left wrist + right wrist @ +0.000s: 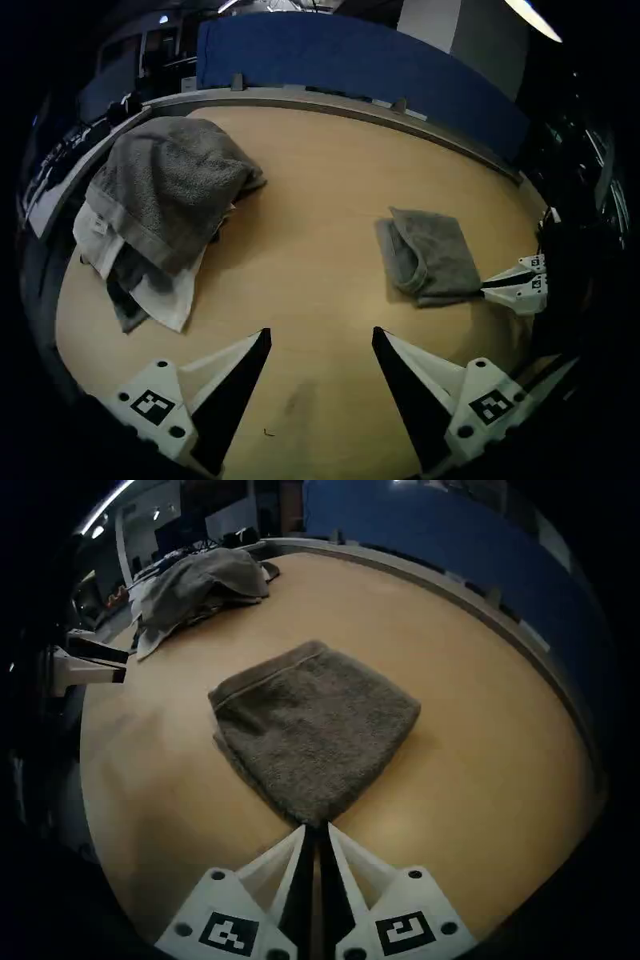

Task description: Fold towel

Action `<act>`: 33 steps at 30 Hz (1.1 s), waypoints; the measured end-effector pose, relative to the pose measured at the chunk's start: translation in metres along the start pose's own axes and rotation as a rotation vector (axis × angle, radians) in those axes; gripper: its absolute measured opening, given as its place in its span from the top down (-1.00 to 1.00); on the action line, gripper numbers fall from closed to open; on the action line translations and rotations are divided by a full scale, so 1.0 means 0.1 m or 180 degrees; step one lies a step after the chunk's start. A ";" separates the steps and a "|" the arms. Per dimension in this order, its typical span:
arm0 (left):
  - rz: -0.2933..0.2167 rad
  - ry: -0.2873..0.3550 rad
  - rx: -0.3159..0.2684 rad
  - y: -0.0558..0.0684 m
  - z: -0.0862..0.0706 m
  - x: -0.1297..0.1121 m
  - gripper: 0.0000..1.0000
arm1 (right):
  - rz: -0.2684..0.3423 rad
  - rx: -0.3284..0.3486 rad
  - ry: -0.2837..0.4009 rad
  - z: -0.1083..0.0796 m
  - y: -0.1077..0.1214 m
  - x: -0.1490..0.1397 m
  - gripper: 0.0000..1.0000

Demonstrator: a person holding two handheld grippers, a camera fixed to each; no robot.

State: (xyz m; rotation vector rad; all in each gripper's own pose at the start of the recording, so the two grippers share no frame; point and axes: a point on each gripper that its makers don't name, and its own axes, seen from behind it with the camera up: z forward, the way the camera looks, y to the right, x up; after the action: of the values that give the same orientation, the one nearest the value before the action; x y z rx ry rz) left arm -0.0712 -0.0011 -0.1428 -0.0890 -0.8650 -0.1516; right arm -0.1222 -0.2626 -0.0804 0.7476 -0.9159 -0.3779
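From my seat at the controls, nearest in the left gripper view is my left gripper (320, 352), its two fingers spread wide with only bare wood between them, holding nothing. It hangs over the near edge of the table (320, 200), a pale wooden top with a faint dark smudge just ahead of the fingers. In the right gripper view, my right gripper (318, 836) has its fingers drawn almost together, just a thin slit left between them. Their tips sit right at the nearest corner of the folded towel (316, 728). I cannot tell whether any cloth is actually caught between them. That towel is grey, folded into a compact, roughly square pad, and it lies flat on the table near the middle of the top, with a hemmed edge along its far left side. In the left gripper view the same towel sits off to my right, with the right gripper's white fingertips touching its near corner. Well apart from it, towards the far left corner of the table, lies a loose pile of towels (160, 208). There a rumpled grey one is draped over a white one, and another grey piece pokes out underneath. Beyond the table's curved far rim stands a blue partition (360, 64), with dim room clutter behind it.
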 end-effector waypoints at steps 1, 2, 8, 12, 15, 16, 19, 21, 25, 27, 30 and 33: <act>0.0003 0.0001 0.0000 0.00 0.00 0.00 -0.88 | -0.0002 -0.0007 0.0020 -0.01 0.00 0.02 0.92; 0.0006 0.0001 0.0000 0.01 0.00 0.01 -0.88 | -0.0004 -0.0016 0.0044 -0.02 0.00 0.04 0.92; 0.0023 0.0014 -0.0004 0.02 -0.01 0.05 -0.88 | -0.0005 -0.0042 0.0215 -0.11 0.02 0.22 0.93; 0.0040 0.0037 -0.0011 0.04 -0.01 0.09 -0.88 | 0.0005 -0.0048 0.0364 -0.20 0.02 0.40 0.93; 0.0059 0.0047 -0.0013 0.05 -0.01 0.12 -0.88 | 0.0021 -0.0059 0.0492 -0.28 0.03 0.56 0.93; 0.0064 0.0049 -0.0013 0.05 -0.02 0.13 -0.88 | 0.0027 -0.0062 0.0533 -0.31 0.03 0.62 0.93; 0.0078 0.0057 -0.0013 0.06 -0.02 0.16 -0.88 | 0.0038 -0.0078 0.0656 -0.41 0.05 0.78 0.93; 0.0086 0.0064 -0.0013 0.07 -0.02 0.18 -0.88 | 0.0039 -0.0092 0.0733 -0.49 0.06 0.87 0.93; 0.0098 0.0083 -0.0016 0.08 -0.03 0.21 -0.88 | 0.0044 -0.0117 0.0870 -0.63 0.09 1.03 0.93; 0.0104 0.0091 -0.0018 0.09 -0.03 0.23 -0.88 | 0.0054 -0.0127 0.0939 -0.71 0.10 1.10 0.93; 0.0115 0.0100 -0.0018 0.10 -0.04 0.24 -0.88 | 0.0076 -0.0135 0.1035 -0.81 0.11 1.21 0.93; 0.0122 0.0107 -0.0016 0.10 -0.05 0.26 -0.88 | 0.0097 -0.0150 0.1110 -0.90 0.13 1.30 0.93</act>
State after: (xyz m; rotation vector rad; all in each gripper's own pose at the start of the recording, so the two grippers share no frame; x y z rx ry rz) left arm -0.0489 0.0060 -0.1265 -0.1076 -0.8290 -0.1191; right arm 0.0253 -0.2928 -0.0312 0.7277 -0.5873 -0.2314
